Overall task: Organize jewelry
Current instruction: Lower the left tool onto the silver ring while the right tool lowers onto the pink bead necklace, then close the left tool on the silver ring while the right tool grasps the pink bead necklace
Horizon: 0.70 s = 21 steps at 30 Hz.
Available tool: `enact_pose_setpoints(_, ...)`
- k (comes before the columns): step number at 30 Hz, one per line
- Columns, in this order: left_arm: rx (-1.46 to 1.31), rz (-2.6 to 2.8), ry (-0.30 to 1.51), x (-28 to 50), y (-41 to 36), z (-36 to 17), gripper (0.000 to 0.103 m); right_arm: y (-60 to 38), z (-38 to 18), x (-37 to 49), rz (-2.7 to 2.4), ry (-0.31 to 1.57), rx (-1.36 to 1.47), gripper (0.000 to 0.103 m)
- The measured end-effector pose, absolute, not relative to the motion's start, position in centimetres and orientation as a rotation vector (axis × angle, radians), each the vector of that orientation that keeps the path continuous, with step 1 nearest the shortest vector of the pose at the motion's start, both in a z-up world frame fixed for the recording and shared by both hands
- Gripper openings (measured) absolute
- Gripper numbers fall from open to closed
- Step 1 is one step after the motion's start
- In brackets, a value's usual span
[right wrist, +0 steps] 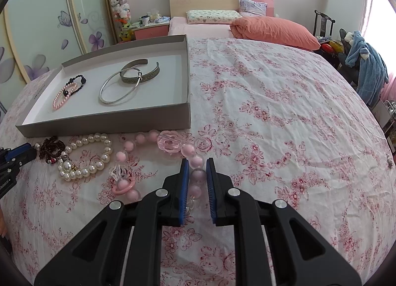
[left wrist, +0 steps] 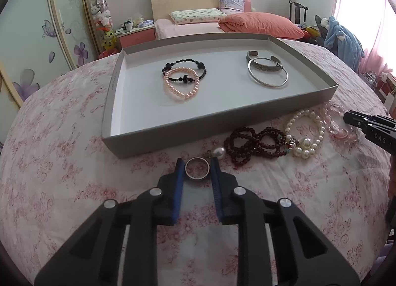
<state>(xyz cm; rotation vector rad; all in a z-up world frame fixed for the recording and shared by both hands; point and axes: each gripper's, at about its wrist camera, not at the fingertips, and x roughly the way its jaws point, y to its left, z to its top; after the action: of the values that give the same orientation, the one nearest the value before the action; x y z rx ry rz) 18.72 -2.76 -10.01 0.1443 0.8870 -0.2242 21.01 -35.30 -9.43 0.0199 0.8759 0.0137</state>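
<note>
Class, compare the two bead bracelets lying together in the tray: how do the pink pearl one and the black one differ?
The pink pearl bracelet has pale, even, glossy beads; the black bead bracelet is dark, with mostly small beads and a few larger ones. The pink one lies nearer the tray's front wall, the black one behind it, crossing over it. Both are closed bead loops lying flat.

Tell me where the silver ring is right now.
In the left wrist view, the silver ring lies on the floral bedspread between the left gripper fingertips, just in front of the grey tray, left of the single pearl.
</note>
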Motion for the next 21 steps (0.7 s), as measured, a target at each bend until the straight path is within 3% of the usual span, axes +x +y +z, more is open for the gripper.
enact_pose_setpoints(21, 0.116, -0.188, 0.891, 18.0, -1.1, -10.0, 0.024, -34.5, -9.5, 21.1, 0.033, 0.877, 0.014, 0.016)
